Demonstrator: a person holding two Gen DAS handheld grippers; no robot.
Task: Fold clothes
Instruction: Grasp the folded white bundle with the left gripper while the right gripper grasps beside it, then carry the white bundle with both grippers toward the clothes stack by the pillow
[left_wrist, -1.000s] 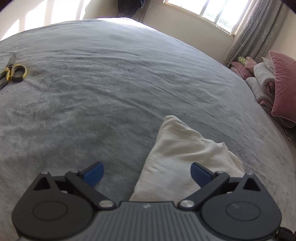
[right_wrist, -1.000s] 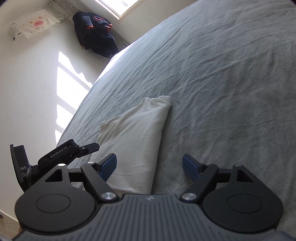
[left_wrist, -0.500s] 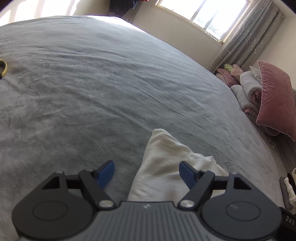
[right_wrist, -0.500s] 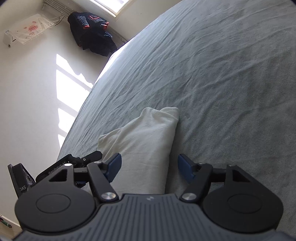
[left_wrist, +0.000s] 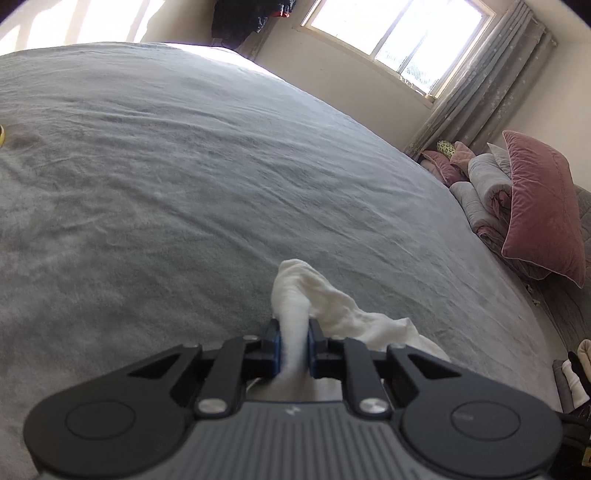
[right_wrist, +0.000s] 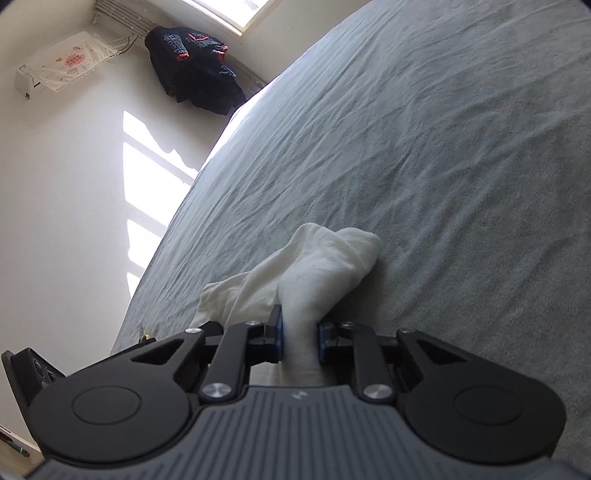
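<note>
We see a wide bed (left_wrist: 192, 177) under a wrinkled grey cover (right_wrist: 443, 155). A white cloth (left_wrist: 332, 310) lies bunched on it near us. At its head, pink and grey pillows (left_wrist: 532, 221) are piled together.

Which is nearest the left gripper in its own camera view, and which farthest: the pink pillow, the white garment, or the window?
1. White garment, clamped in the left gripper.
2. Pink pillow, right, at the bed's edge.
3. Window, far wall, upper right.
</note>
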